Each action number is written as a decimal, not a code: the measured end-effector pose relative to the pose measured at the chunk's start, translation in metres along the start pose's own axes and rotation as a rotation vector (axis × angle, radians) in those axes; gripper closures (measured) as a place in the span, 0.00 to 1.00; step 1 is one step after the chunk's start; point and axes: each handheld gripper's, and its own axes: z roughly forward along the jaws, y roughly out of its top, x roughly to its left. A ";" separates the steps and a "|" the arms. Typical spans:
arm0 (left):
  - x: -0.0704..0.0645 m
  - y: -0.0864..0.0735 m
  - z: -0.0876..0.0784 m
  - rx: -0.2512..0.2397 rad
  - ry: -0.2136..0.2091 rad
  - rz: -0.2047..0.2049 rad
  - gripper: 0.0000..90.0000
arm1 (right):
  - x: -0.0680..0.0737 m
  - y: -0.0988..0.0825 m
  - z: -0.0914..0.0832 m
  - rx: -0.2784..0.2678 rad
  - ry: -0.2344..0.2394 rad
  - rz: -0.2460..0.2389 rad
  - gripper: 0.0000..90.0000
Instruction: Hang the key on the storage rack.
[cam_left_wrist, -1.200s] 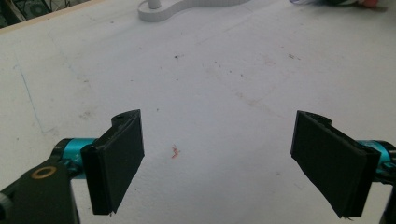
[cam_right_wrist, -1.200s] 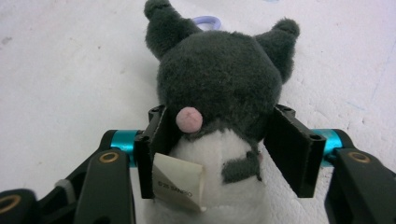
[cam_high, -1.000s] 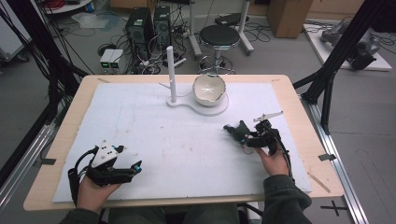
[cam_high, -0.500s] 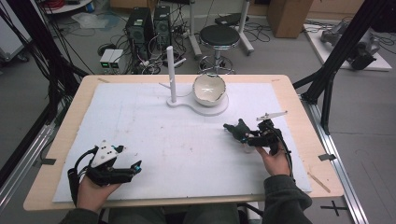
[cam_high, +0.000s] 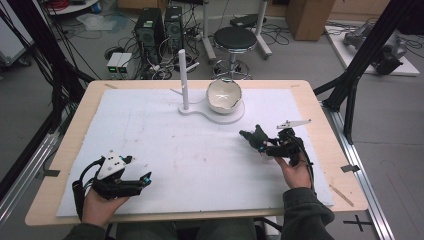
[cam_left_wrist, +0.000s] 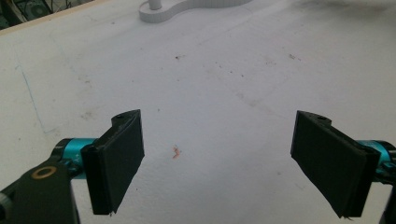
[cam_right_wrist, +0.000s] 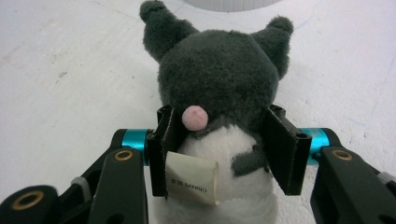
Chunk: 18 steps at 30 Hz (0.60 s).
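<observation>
Little changed from a second ago: both hands in place, right gripper (cam_right_wrist: 219, 149) now clenched a shade tighter, fingers (cam_right_wrist: 282, 149) pressing both sides of the dark grey plush toy (cam_right_wrist: 219, 79), held low over the right of the counter (cam_high: 65, 150). Left gripper (cam_left_wrist: 219, 158) spread wide, holding nothing, over white sheet (cam_high: 165, 145). Beyond: bowl (cam_high: 224, 95) on white stand (cam_high: 185, 75), stool (cam_high: 235, 37) and computers (cam_high: 157, 25) on floor.

One readable bit of print turned up: a small cream fabric tag (cam_right_wrist: 192, 178) on the grey-and-white plush toy (cam_right_wrist: 219, 93) carried "© '25 SANRIO" in dark letters. In the right gripper view it hung at about seven o'clock from the toy's pink tail, curling against the white body. The lettering ran sideways along the tag. No other text, number or sign could be read anywhere.
</observation>
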 end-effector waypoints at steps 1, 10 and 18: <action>0.000 0.000 0.000 0.000 0.000 0.000 0.19 | 0.000 0.000 0.000 -0.008 0.002 -0.006 0.55; 0.000 0.000 0.000 -0.001 0.001 0.004 0.19 | 0.005 0.003 -0.005 -0.032 0.005 -0.035 0.55; 0.000 0.000 -0.001 -0.004 -0.001 0.001 0.19 | 0.012 0.006 -0.011 -0.064 0.026 -0.050 0.55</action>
